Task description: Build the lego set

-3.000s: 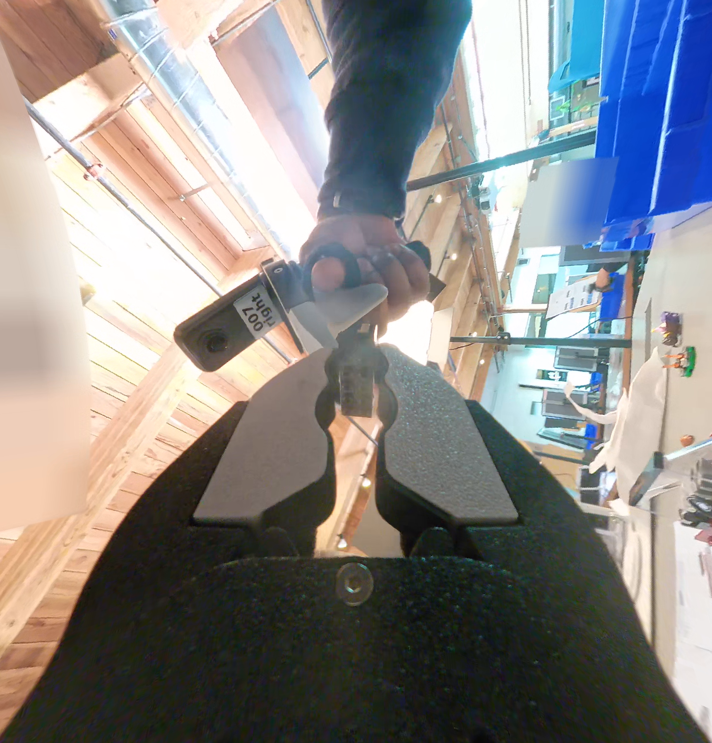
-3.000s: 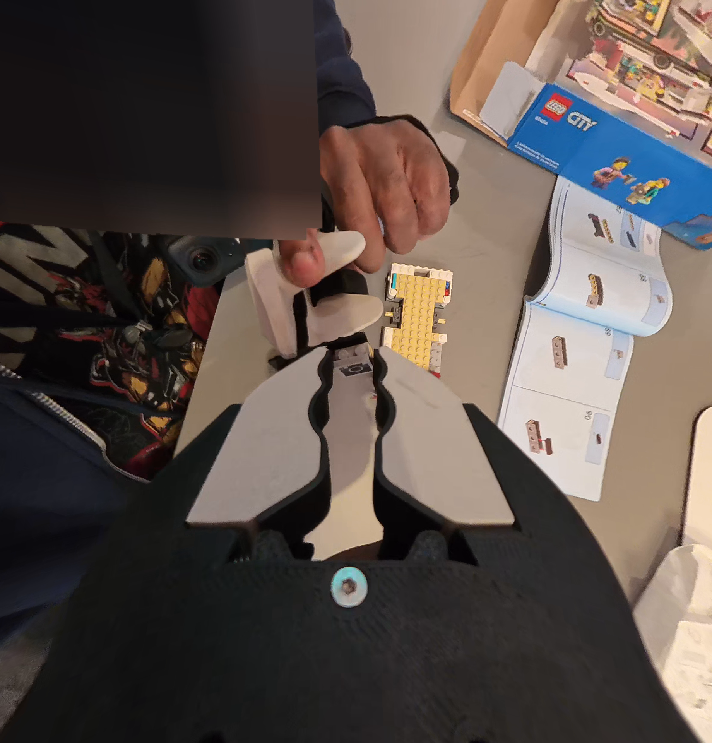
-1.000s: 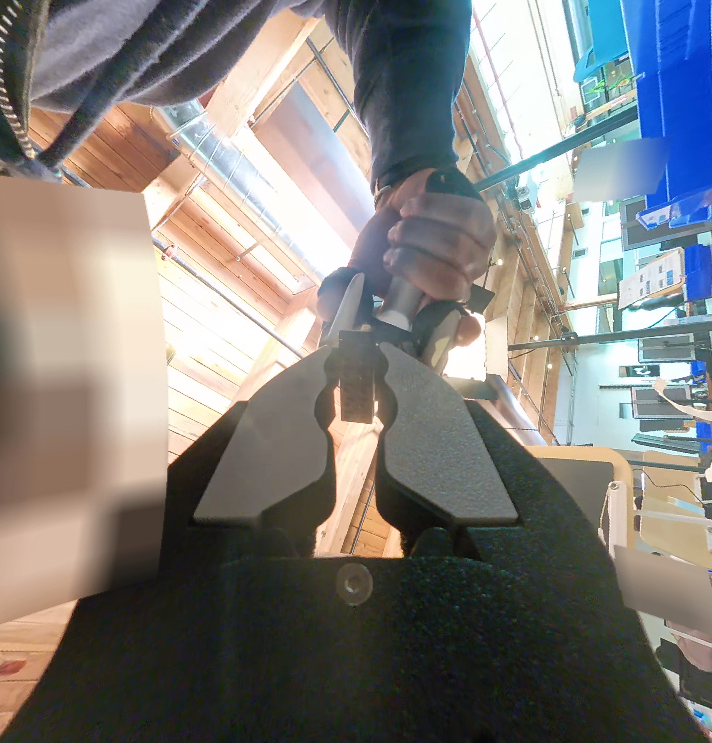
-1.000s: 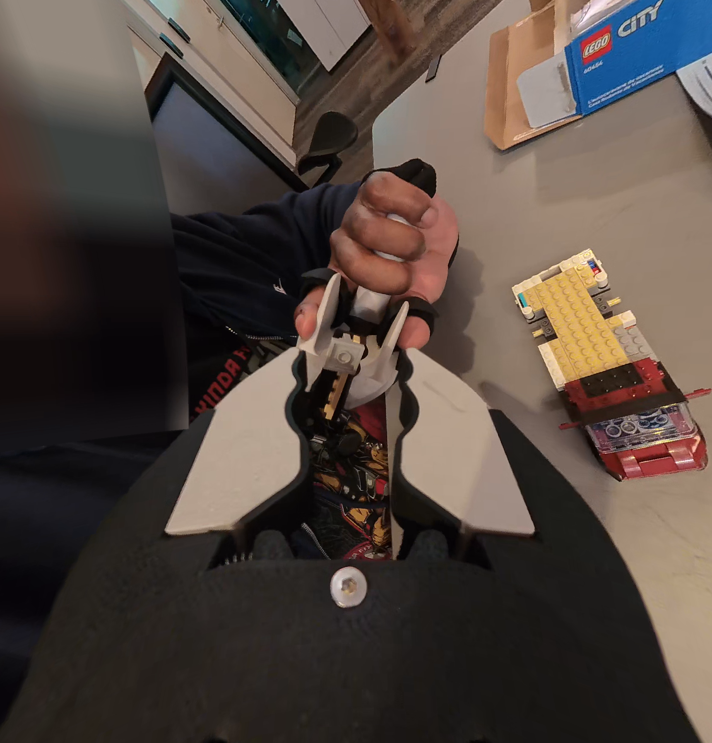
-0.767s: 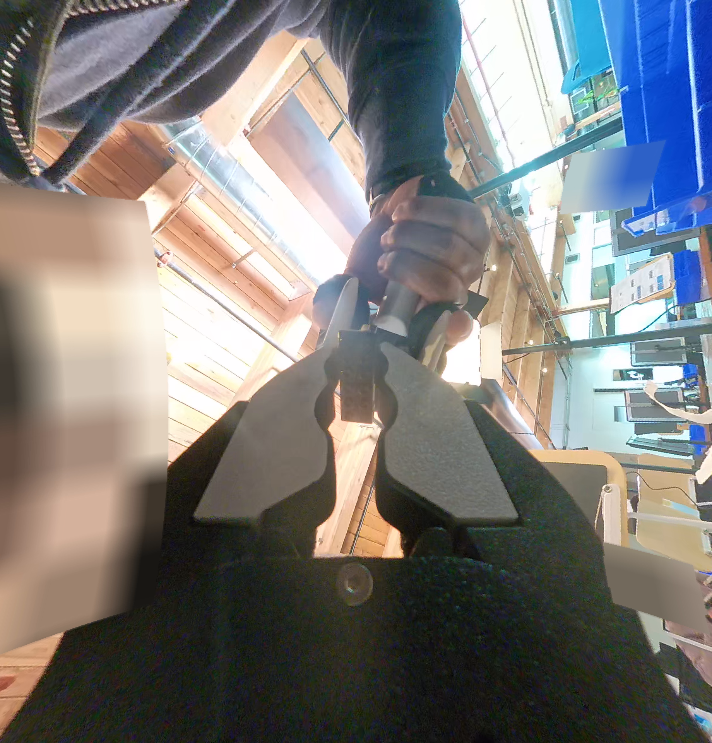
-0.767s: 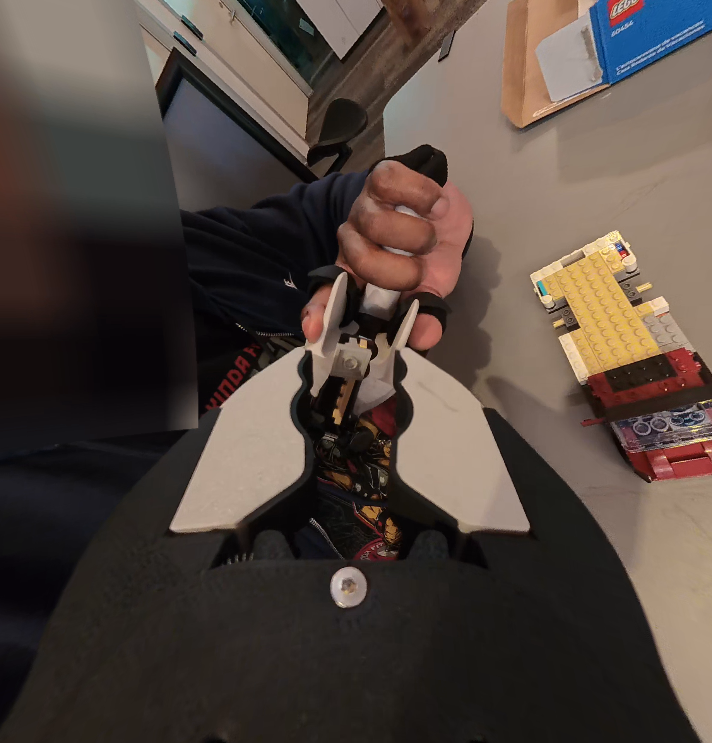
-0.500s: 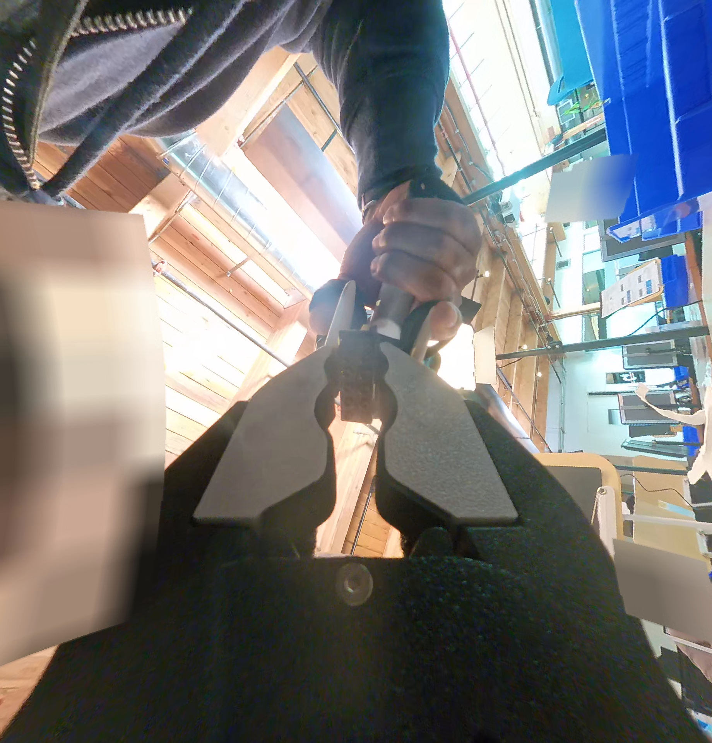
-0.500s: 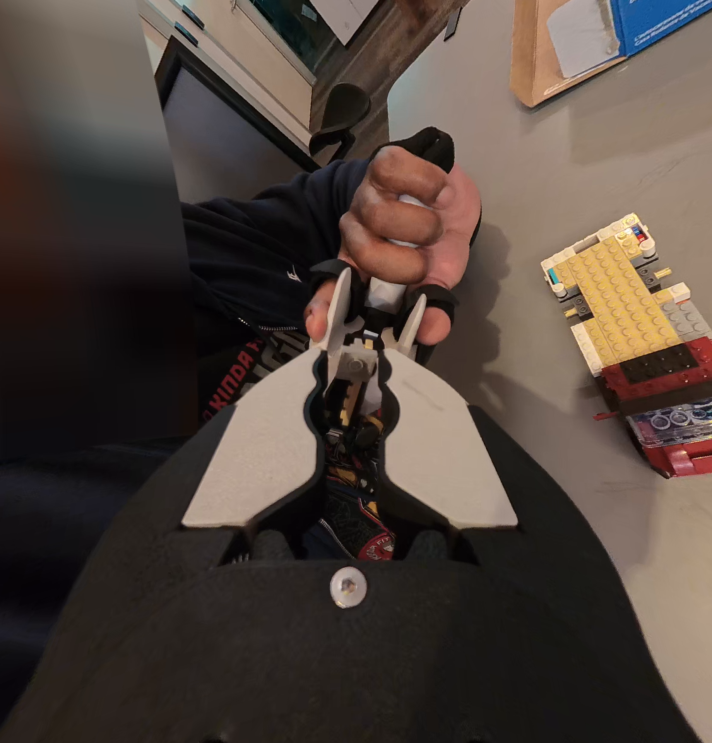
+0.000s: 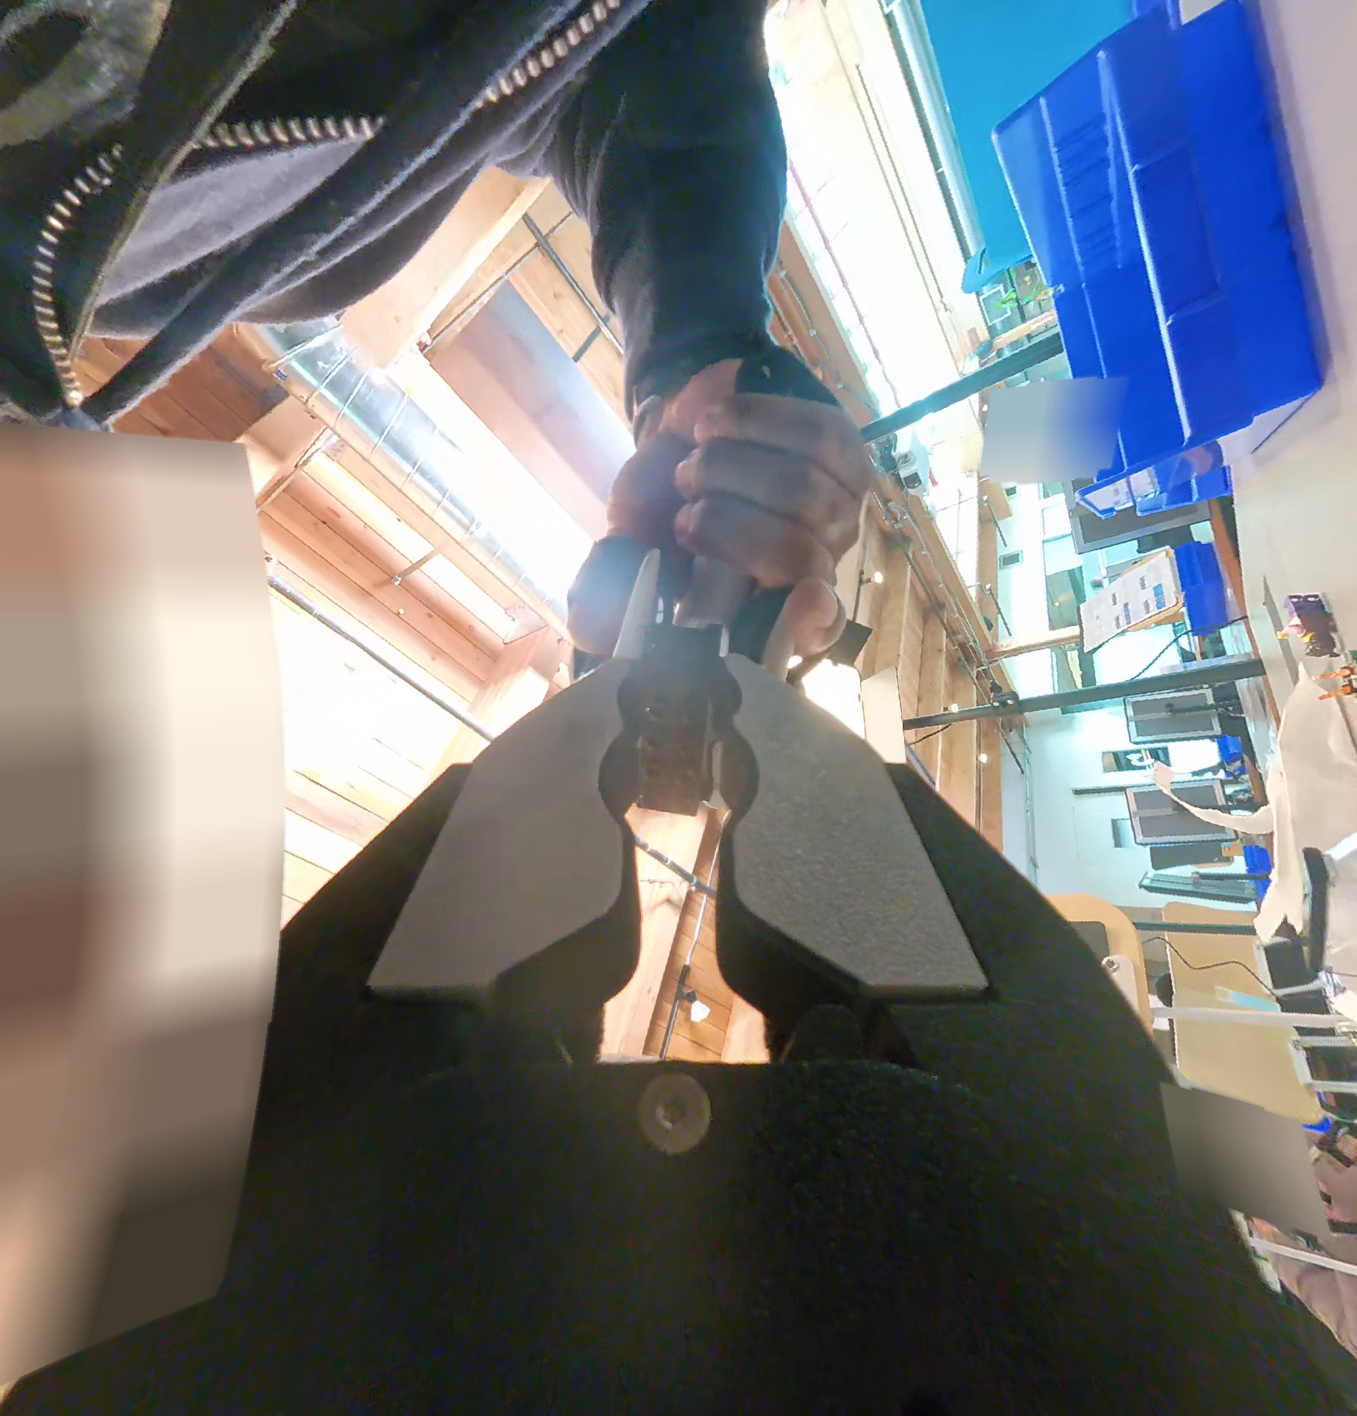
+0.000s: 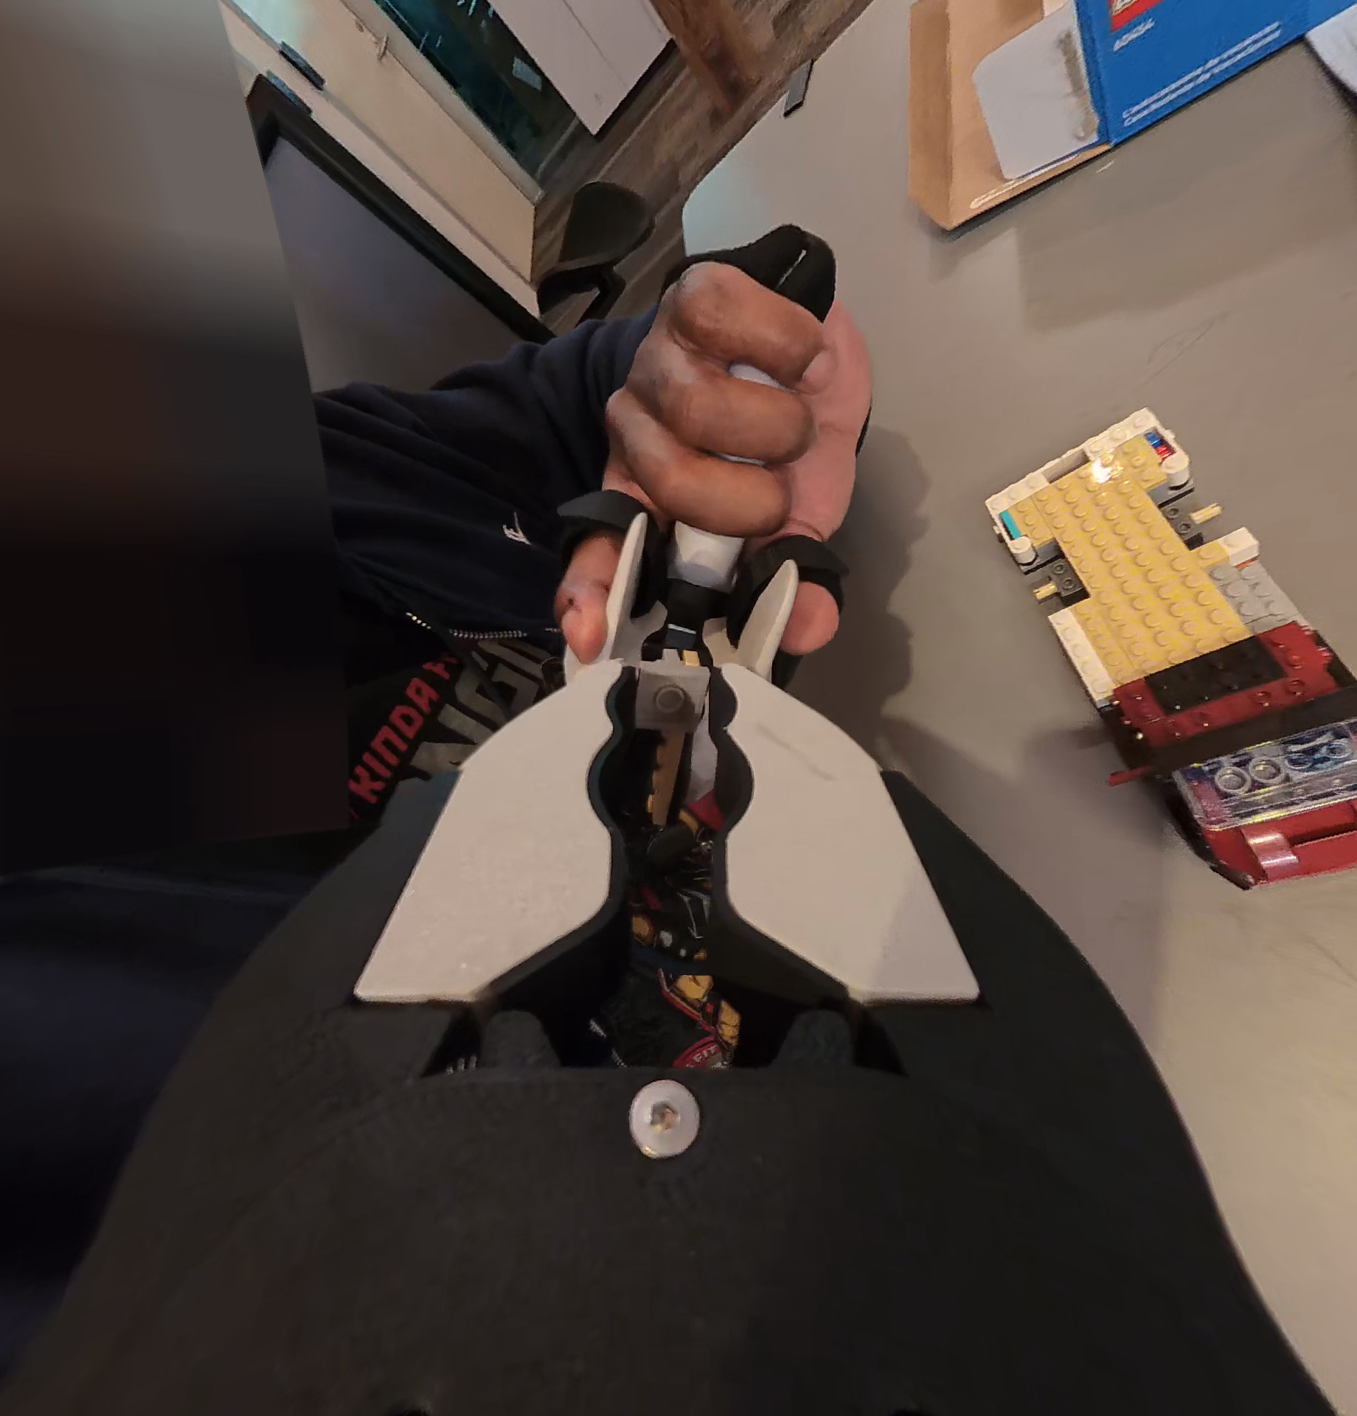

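Note:
My two grippers meet tip to tip in the air, above the person's lap. My left gripper is shut on a small dark brick piece, backlit against the wooden ceiling. My right gripper is shut on a grey one-stud brick at the end of that same small piece; both pads press its sides. A tan part and dark parts of it hang behind the grey brick. The left gripper's white fingers show just beyond, held by a hand. The right gripper's fingers show in the left wrist view.
A partly built brick vehicle, tan, white, dark red and clear, lies on the grey table to the right. A cardboard tray and a blue box lie farther back. Blue bins show in the left wrist view. My left and right fingertips are right by each other. Left tips and right tips are each some 20 cm from the partly built brick vehicle.
My right gripper's jaws have come together from wide open onto the grey brick. My left gripper has kept its hold on the piece. Both have tilted a little.

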`<state>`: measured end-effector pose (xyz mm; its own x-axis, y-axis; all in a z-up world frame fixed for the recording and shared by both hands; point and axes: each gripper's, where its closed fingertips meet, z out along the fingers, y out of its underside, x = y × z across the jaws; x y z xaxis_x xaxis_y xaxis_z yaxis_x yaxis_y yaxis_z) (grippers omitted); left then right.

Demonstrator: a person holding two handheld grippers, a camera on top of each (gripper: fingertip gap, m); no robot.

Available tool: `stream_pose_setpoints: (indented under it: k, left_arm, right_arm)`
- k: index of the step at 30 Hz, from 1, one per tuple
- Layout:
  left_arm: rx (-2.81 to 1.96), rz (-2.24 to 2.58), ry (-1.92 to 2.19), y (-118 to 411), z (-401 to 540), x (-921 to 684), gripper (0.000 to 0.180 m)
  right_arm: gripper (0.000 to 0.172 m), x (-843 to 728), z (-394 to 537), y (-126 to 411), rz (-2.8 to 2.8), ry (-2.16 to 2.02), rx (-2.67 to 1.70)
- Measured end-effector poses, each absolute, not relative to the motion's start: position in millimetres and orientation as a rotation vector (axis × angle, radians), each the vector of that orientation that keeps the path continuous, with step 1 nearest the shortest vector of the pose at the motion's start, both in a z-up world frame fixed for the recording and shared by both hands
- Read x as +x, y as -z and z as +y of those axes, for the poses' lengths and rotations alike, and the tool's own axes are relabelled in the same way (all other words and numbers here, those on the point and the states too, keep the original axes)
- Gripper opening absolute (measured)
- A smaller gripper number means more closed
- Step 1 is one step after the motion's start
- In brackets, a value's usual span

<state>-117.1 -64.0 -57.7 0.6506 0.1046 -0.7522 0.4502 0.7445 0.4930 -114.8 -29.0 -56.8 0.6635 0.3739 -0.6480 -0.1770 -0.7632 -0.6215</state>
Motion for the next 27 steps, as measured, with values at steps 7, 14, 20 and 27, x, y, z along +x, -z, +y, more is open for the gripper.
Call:
stream_pose_setpoints:
  k: [7,14,20,27]
  left_arm:
    - [0.730,0.867,0.230,59,-64,-117,0.016]
    - [0.732,0.866,0.233,60,-65,-116,0.017]
    - [0.642,0.890,0.333,53,-61,-115,0.020]
    - [0.399,1.013,0.601,47,-33,-98,0.029]
  right_arm:
    - [0.018,-116,-30,56,-0.177,-0.952,-2.184]
    - [0.017,-117,-31,55,-0.144,-0.956,-2.151]
    - [0.017,-115,-29,44,-0.195,-0.876,-2.080]
    - [0.017,-83,-20,32,-0.320,-0.405,-1.983]
